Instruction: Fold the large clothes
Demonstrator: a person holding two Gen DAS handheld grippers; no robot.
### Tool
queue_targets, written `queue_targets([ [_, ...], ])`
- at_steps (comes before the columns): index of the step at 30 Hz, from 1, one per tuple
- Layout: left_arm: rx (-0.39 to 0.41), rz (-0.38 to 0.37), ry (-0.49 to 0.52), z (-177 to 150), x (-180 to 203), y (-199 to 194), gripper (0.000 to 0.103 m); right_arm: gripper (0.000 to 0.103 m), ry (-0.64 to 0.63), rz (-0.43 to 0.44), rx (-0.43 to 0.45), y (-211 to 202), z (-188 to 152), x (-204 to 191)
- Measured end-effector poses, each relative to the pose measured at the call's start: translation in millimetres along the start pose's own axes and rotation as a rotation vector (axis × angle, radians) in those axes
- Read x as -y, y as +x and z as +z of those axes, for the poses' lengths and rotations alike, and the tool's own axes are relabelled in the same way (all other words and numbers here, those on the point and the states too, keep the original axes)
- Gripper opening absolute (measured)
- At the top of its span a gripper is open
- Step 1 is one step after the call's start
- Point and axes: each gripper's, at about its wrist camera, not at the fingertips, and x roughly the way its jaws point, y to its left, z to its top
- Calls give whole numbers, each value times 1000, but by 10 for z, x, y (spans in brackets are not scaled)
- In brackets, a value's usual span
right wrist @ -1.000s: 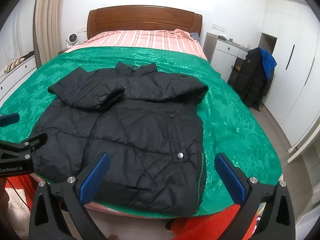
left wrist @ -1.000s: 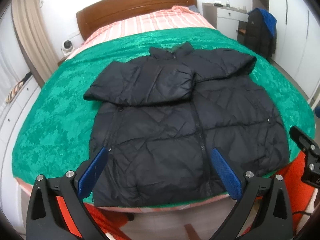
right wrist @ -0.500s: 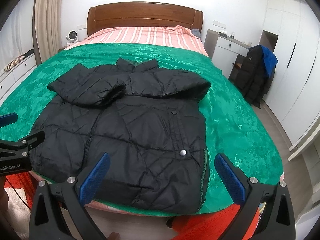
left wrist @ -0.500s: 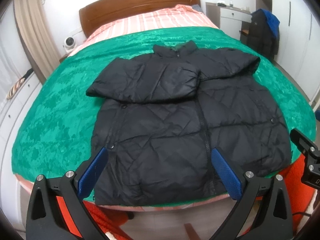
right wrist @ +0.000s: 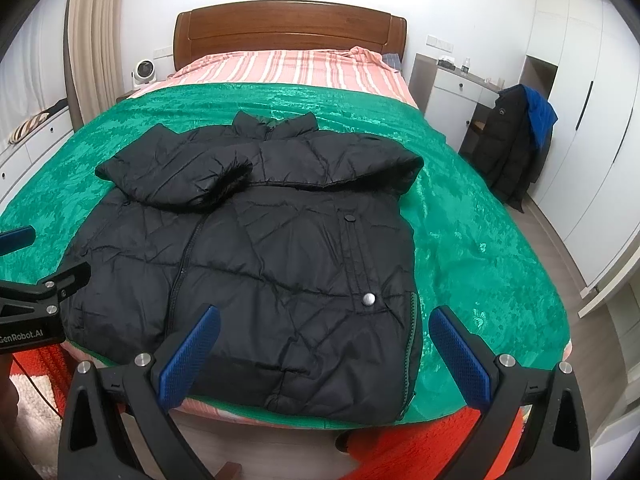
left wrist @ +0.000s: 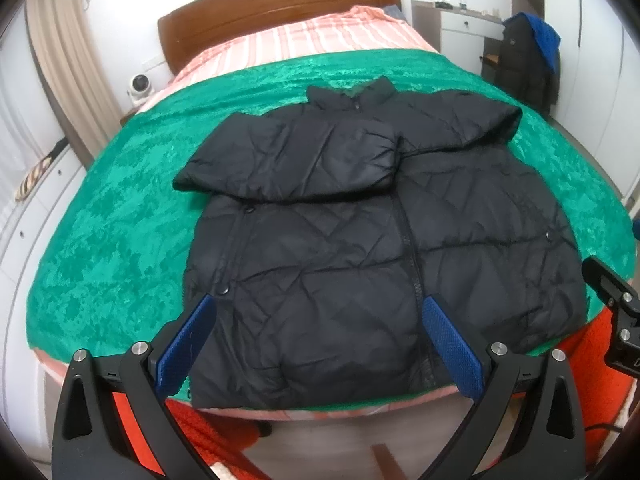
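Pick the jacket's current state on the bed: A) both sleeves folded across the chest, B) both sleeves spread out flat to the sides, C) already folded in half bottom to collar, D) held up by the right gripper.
A: the black jacket lies flat on the green blanket with both sleeves crossed over its chest, and both grippers are open, gripping nothing.

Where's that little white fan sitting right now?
The white fan sits to the left of the wooden headboard in the right wrist view, by the beige curtain, far behind the black jacket.
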Motion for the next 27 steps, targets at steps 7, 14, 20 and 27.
queue_targets([
  [7, 1, 6, 5, -6, 9, -3, 103, 103, 0, 1, -2, 2, -3, 2],
  [14, -1, 8, 6, -17, 9, 1, 103, 103, 0, 3, -4, 7, -14, -11],
  [20, -6, 8, 9, -22, 0, 10, 103, 103, 0, 5, -7, 13, -16, -18],
  [27, -7, 8, 10, -25, -2, 11, 103, 103, 1, 6, -8, 15, -21, -23],
])
